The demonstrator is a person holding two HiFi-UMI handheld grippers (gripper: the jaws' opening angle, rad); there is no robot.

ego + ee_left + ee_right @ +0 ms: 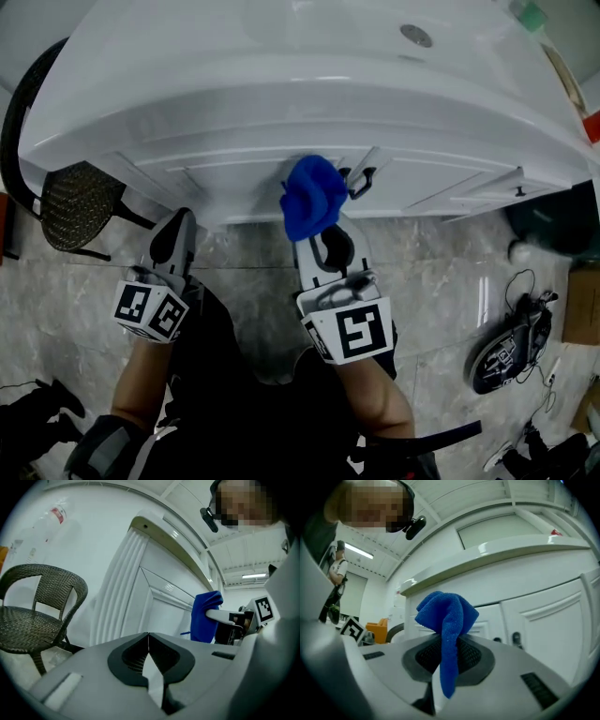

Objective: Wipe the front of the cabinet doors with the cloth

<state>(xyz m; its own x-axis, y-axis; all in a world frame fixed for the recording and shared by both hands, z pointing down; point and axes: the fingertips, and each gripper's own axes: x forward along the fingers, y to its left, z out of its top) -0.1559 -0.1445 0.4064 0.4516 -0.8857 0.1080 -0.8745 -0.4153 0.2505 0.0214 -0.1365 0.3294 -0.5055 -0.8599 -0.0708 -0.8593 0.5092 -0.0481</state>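
Bunching above the right gripper (317, 217), the cloth (311, 195) sits clamped between its jaws.

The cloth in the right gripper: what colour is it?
Bright blue. The cloth shows best in the right gripper view.

A wicker chair (75, 202) stands on the grey marble floor (441, 281).

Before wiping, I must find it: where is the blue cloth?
The blue microfibre cloth is pinched in the right tongs, centre of the head view, in front of the white cabinet doors, beside a dark handle.
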